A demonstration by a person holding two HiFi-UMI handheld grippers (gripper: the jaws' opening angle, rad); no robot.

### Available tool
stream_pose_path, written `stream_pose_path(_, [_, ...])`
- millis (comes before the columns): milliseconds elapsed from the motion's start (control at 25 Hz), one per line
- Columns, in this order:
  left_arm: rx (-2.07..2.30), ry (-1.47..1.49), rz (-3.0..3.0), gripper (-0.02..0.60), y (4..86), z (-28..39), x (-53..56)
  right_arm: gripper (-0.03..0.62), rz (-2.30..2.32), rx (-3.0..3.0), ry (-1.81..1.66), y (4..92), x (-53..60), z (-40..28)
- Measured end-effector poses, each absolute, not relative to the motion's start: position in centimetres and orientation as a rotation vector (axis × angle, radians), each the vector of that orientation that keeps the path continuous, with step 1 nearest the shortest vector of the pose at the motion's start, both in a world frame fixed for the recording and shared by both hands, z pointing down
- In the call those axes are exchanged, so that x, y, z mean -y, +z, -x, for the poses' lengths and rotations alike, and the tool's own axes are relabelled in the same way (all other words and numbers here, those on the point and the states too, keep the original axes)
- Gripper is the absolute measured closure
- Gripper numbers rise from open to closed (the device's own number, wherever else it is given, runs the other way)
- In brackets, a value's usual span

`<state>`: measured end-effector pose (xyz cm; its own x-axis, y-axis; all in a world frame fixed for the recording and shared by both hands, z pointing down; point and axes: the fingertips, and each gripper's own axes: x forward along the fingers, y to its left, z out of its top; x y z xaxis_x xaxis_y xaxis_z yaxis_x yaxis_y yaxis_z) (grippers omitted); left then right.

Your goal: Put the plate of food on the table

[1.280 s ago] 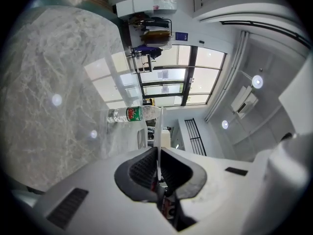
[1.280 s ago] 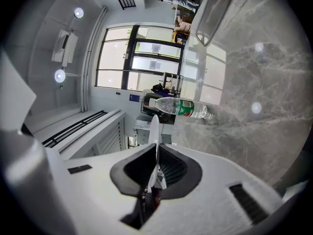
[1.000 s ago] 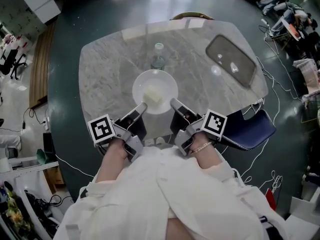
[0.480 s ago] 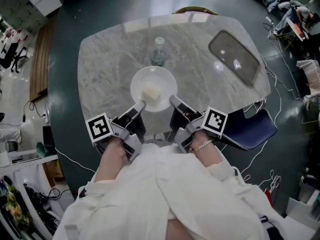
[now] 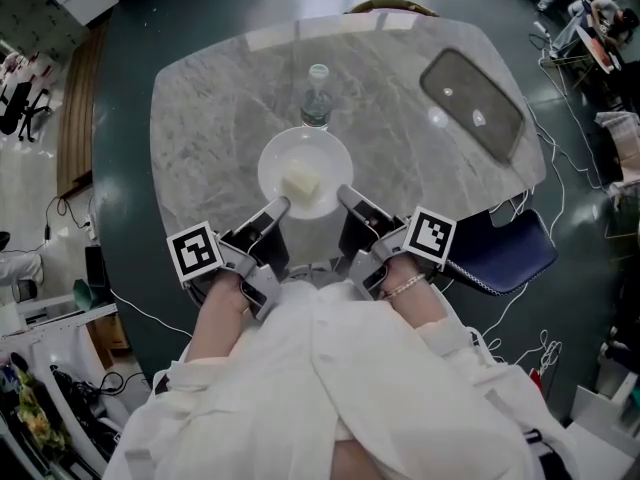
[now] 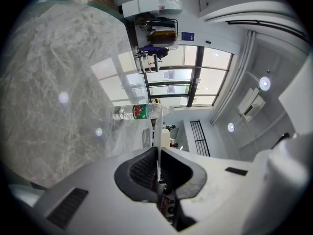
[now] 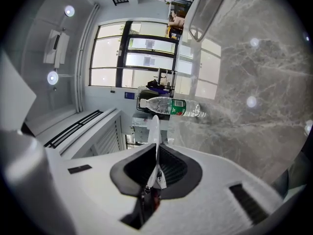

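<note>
The step in hand looks like the set-down itself. The plate sits over the middle of the marble table, with a pale block of food just near of its centre. A water bottle stands at the plate's 12 o'clock, just beside the far rim, and a dark tray lies well apart at about 2 o'clock. Whether the plate's base already touches the marble cannot be told from any view.

The left gripper grips the near rim at about 7 o'clock and the right gripper at about 5 o'clock. In each gripper view the rim shows as a thin white edge pinched between the 2 dark pads, so both pairs of jaws are clamped on the plate.

The next move, as I judge it, calls for lowering both sides evenly until the plate rests flat. After that the 2 grips should let go together and draw back toward 6 o'clock, without dragging the rim or pushing the plate into the bottle.

Both forearms reach forward from the body and converge on the plate, the marker cubes turned outward. The grippers lie close to level with their tips a little down. Each is rolled onto its side, so that 1 jaw lies over the rim and 1 under it.
</note>
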<state>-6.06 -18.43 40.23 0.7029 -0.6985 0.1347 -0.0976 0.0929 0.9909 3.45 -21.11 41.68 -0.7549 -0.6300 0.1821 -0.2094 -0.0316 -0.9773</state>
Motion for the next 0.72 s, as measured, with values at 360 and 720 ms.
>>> stream_pose_path(360, [0.707,-0.485,-1.421,0.554,40.8,6.4,18.9,0.58,0.902,-1.913,-1.876,42.6,21.5,-3.1])
stream_pose_path(720, [0.694,-0.445,-1.414,0.554,41.9,6.2,18.8,0.58,0.918,-1.981,-1.864,43.6,21.3,-3.2])
